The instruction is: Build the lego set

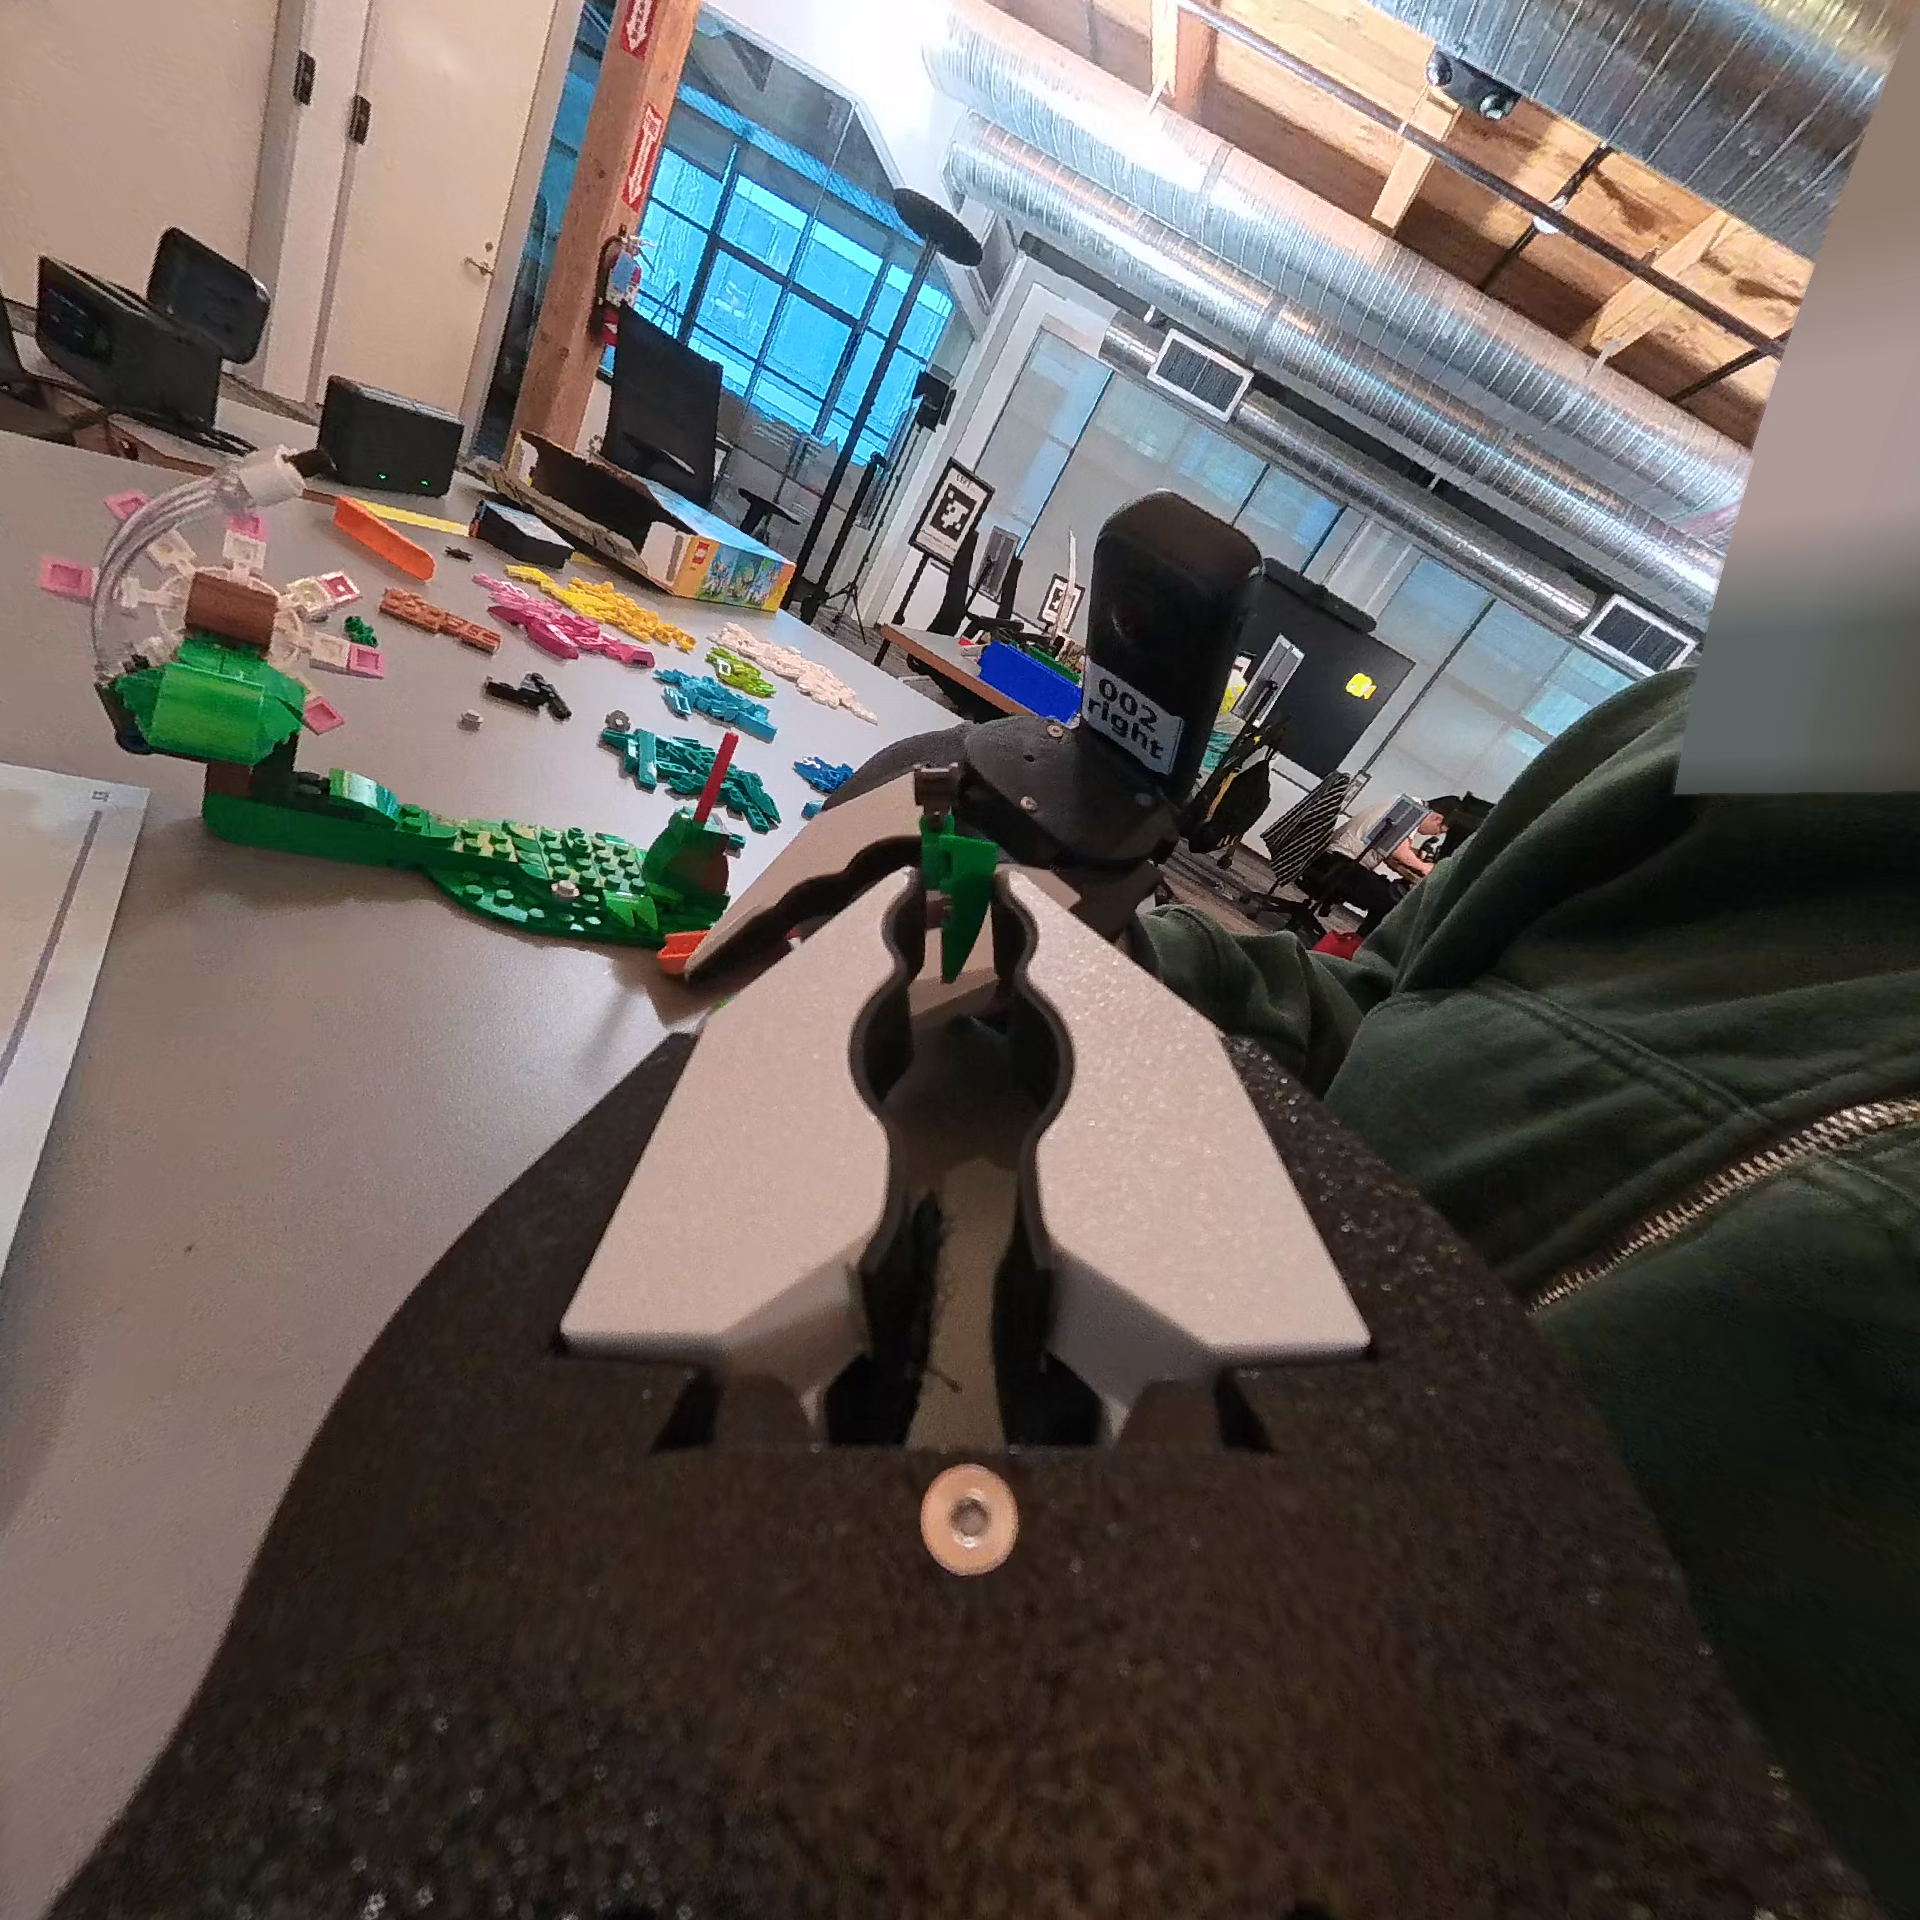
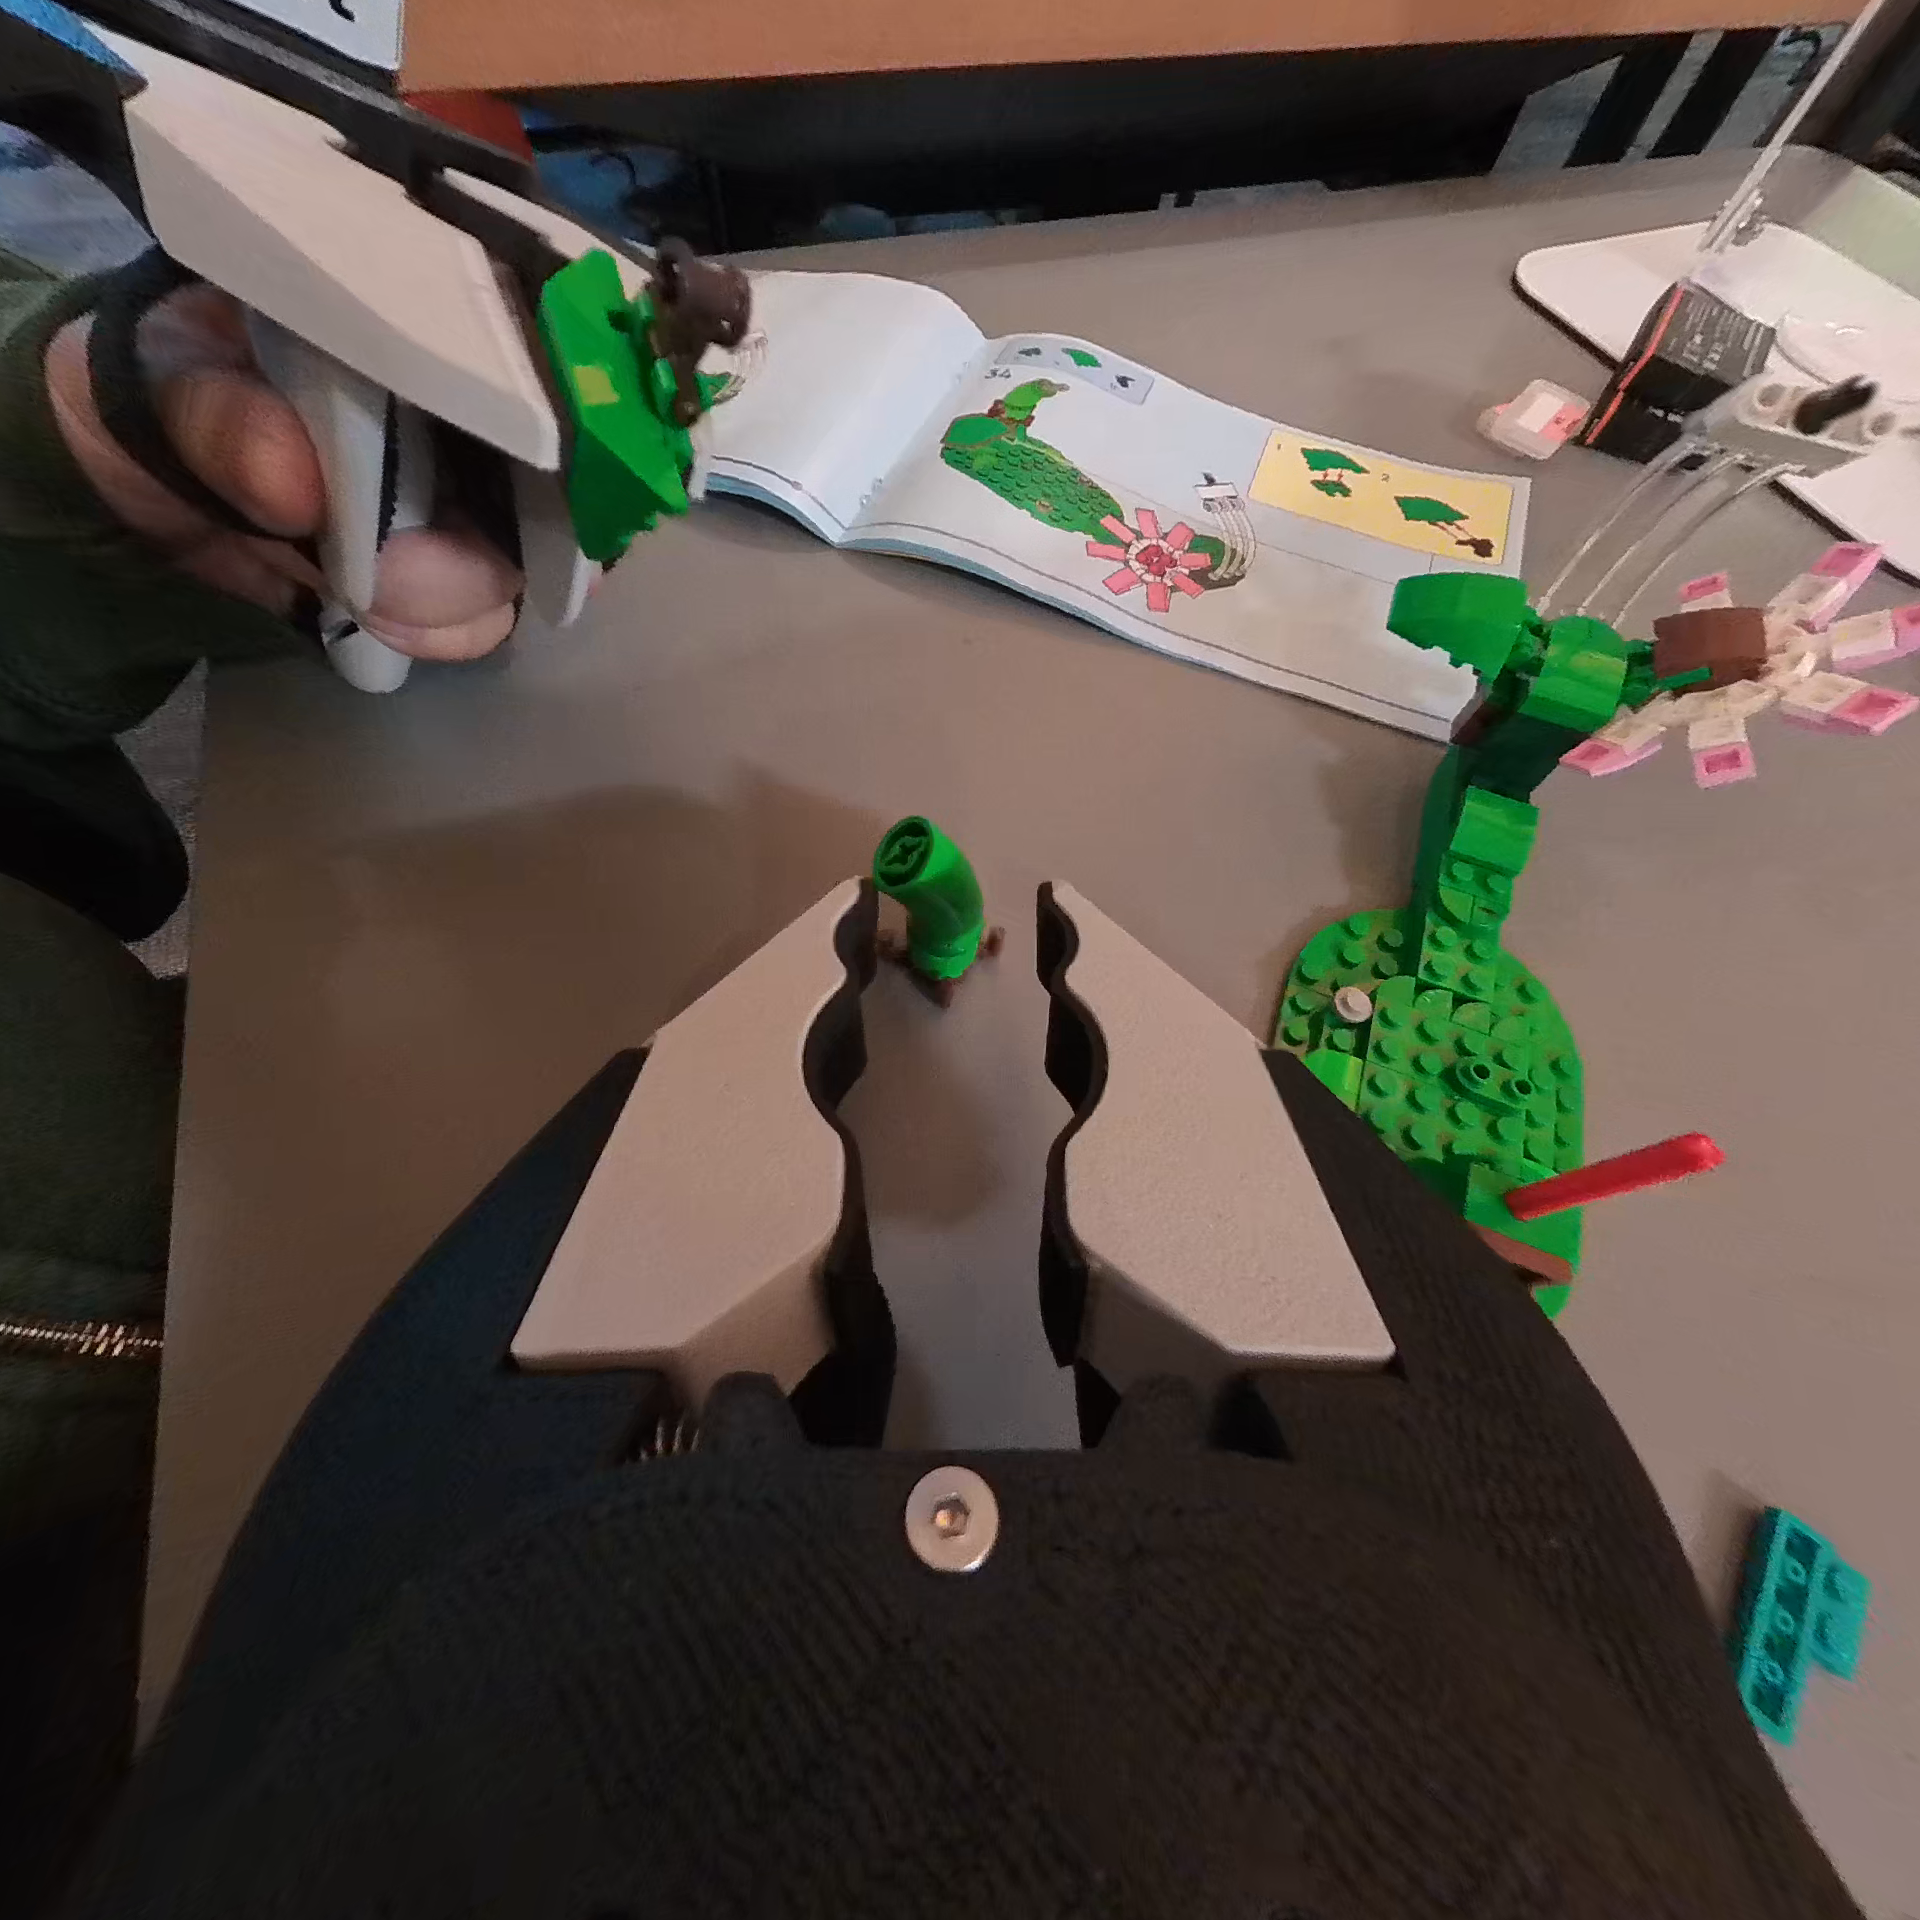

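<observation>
My left gripper (image 1: 951,883) is shut on a green leaf piece (image 1: 961,873) with a small dark brown part at its top, held in the air. The right wrist view shows it at the upper left (image 2: 623,416). My right gripper (image 2: 951,904) is open and low over the grey table. A small curved green stem piece (image 2: 930,904) stands on the table between its fingertips, close to the left one. The partly built model, a green studded base (image 2: 1434,1081) with a pink and white flower (image 2: 1766,665), lies to the right.
An open instruction booklet (image 2: 1039,468) lies beyond the grippers. A red rod (image 2: 1610,1174) sticks out of the base. Teal bricks (image 2: 1797,1621) lie at the right. Sorted piles of loose bricks (image 1: 644,644), an orange tool (image 1: 384,535) and the set's box (image 1: 717,566) are farther back. Left tips to right tips: about 8 cm.
</observation>
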`<control>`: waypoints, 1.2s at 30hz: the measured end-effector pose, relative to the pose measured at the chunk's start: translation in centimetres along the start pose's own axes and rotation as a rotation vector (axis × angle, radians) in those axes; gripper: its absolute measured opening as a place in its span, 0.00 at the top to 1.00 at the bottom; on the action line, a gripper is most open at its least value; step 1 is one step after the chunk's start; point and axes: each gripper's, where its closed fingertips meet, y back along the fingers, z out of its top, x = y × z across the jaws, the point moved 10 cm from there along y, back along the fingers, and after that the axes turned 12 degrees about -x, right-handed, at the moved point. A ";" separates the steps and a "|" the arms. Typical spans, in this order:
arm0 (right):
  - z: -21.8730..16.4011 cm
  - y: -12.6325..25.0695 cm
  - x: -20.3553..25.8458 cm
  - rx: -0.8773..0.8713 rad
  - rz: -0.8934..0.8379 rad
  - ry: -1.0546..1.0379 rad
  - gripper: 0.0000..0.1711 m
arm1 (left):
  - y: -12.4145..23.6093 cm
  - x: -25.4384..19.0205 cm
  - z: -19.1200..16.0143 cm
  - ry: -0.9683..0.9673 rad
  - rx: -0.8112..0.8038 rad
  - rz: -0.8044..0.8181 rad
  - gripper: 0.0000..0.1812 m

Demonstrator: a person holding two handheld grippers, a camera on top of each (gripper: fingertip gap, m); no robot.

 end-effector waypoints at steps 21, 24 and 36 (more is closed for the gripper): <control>0.1 -0.1 0.4 -0.002 -0.133 -0.115 0.83 | 0.0 0.0 0.0 0.000 0.003 -0.002 0.95; 0.2 -0.3 0.2 -0.021 -0.119 -0.141 0.85 | 0.0 0.0 0.0 0.000 0.004 -0.003 0.95; 0.6 -0.2 -0.6 -0.094 -0.104 -0.194 0.90 | -0.1 0.0 -0.1 -0.002 0.013 0.005 0.95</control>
